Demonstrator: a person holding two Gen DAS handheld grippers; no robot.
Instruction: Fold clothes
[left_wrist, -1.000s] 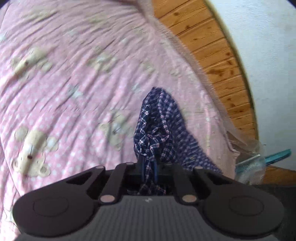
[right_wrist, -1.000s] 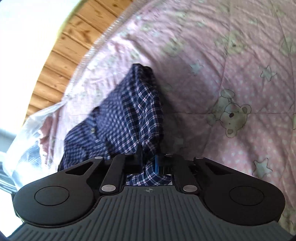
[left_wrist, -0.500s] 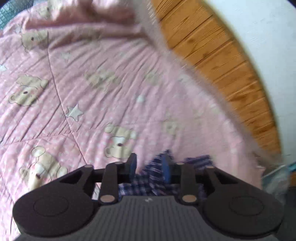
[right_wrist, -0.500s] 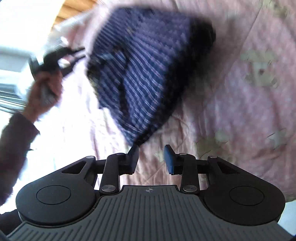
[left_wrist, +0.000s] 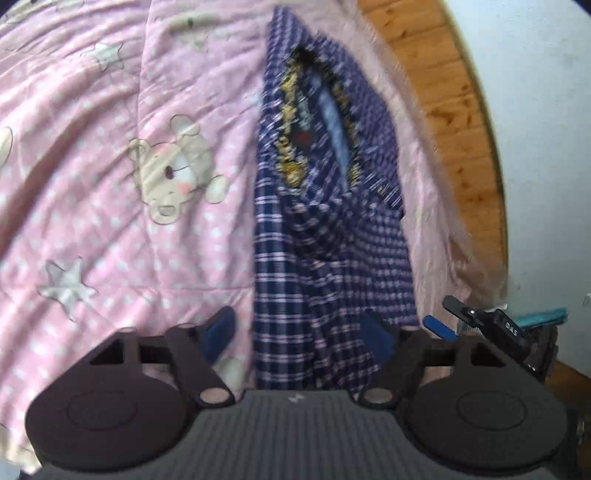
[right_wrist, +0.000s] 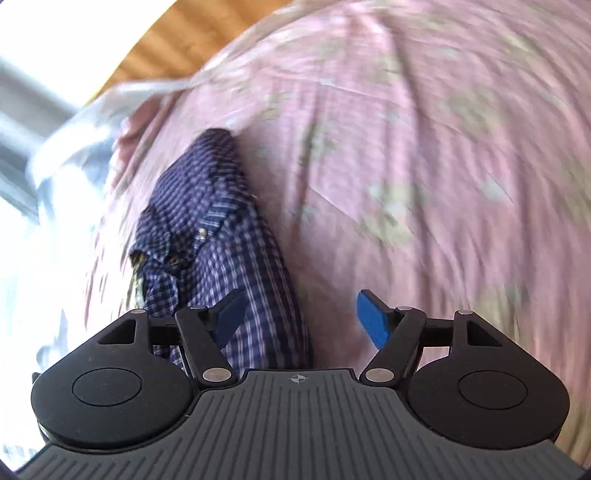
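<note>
My left tongs (left_wrist: 301, 334) and right tongs (right_wrist: 301, 317) are both spread wide, gripping nothing. The navy plaid shirt (left_wrist: 325, 206) lies bunched on the pink bear-print quilt (left_wrist: 110, 184), near its edge, long axis running away from me, collar probably at the far end; blur hides contact.

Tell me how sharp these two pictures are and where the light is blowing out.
Left wrist view: mild motion blur, the plaid shirt and the bear print on the pink quilt still readable, lighting even. Right wrist view: heavier smear across the quilt, the shirt clearer, and the left edge washed out white by glare; fisheye curvature bends both.
</note>
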